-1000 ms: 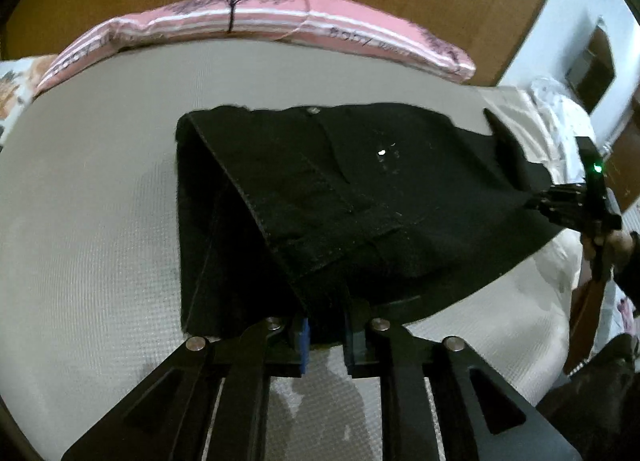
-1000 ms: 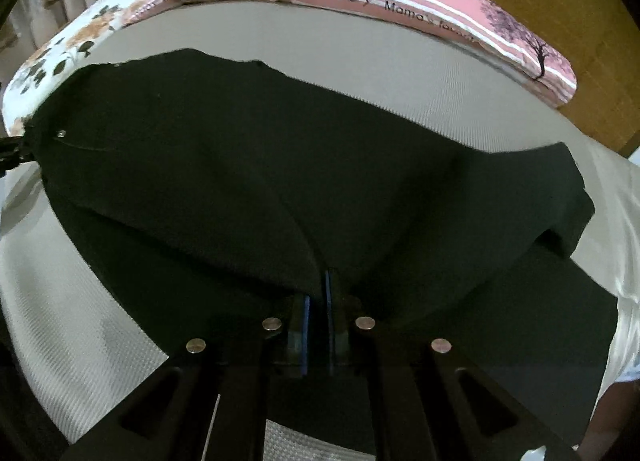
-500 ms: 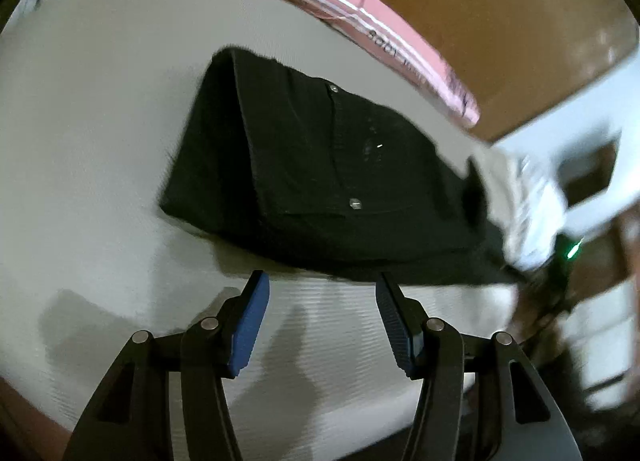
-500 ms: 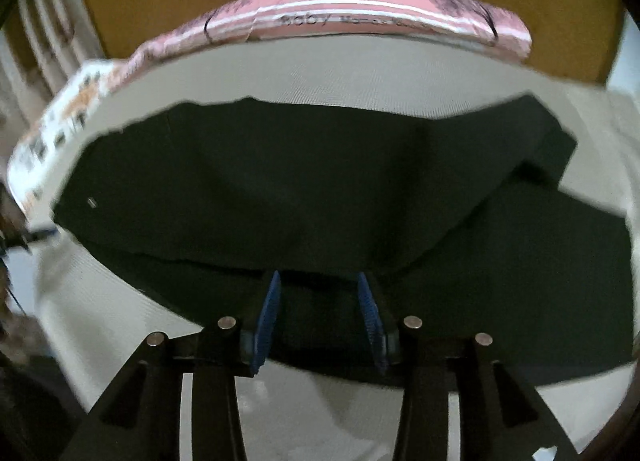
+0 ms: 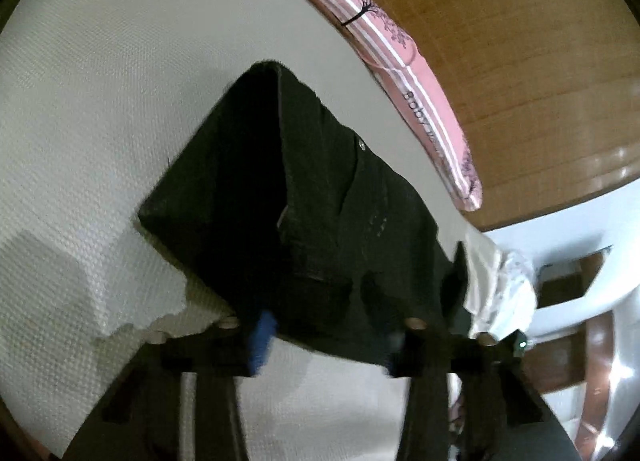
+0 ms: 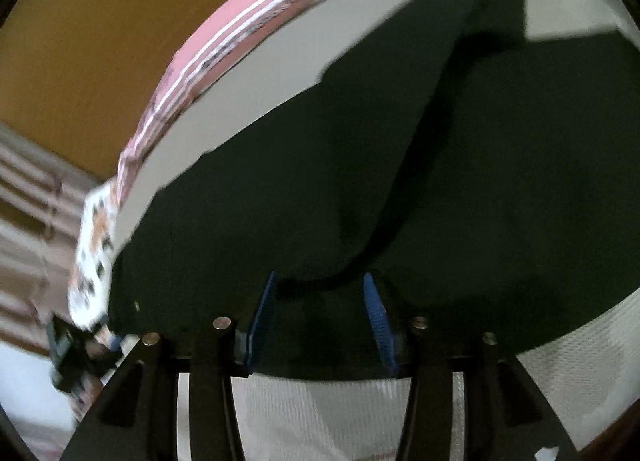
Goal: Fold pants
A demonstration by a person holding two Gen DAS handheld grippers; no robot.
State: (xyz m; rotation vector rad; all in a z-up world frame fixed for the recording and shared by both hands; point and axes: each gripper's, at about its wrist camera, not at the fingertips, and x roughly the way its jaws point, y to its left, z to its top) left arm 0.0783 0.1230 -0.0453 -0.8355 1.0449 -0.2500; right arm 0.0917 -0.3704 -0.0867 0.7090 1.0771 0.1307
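Observation:
Black pants (image 5: 320, 201) lie folded on the cream bed (image 5: 100, 101), waistband button facing up. My left gripper (image 5: 328, 337) straddles their near edge. Its jaws are closing, the blue pads (image 5: 262, 335) still apart and not pressing the cloth. In the right wrist view the pants (image 6: 400, 161) spread across the bed (image 6: 560, 361), one leg doubled over the other. My right gripper (image 6: 320, 317) sits over the near hem. Its jaws are opening, cloth lies under the gap, and the pads (image 6: 378, 325) stand clear of it.
A pink striped pillow (image 5: 400, 57) lines the far side against a wooden headboard (image 5: 520, 61). White cloth (image 5: 500, 293) is bunched at the bed's right end. A floral pillow (image 6: 94, 261) lies at the left end. The other gripper (image 6: 68, 345) shows low left, blurred.
Both grippers let go of the pants, which dropped flat on the bed. Both views rolled sideways. The left jaws opened wide, then narrowed around the near edge; the right jaws widened.

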